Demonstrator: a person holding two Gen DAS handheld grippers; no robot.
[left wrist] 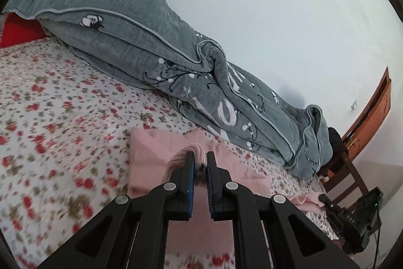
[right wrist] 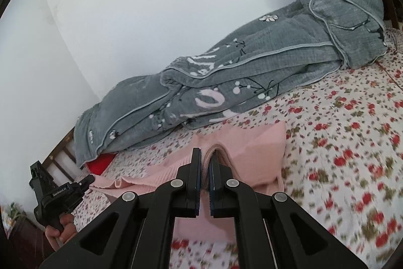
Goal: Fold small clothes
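Note:
A pink knit garment (left wrist: pixel 153 158) lies on the floral bedsheet (left wrist: pixel 63 102), partly lifted. My left gripper (left wrist: pixel 200 163) is shut on a ribbed edge of the pink garment. In the right wrist view my right gripper (right wrist: pixel 205 160) is shut on another bunched fold of the same pink garment (right wrist: pixel 254 155). The other gripper shows in each view: the right one at the lower right of the left wrist view (left wrist: pixel 352 223), the left one at the lower left of the right wrist view (right wrist: pixel 60 196), held by a hand.
A rolled grey-green quilt (left wrist: pixel 151 42) runs along the wall at the back of the bed, also in the right wrist view (right wrist: pixel 252 82). A red pillow (left wrist: pixel 17 29) lies at the head. A wooden chair (left wrist: pixel 345 168) and door (left wrist: pixel 372 117) stand beyond the bed's foot.

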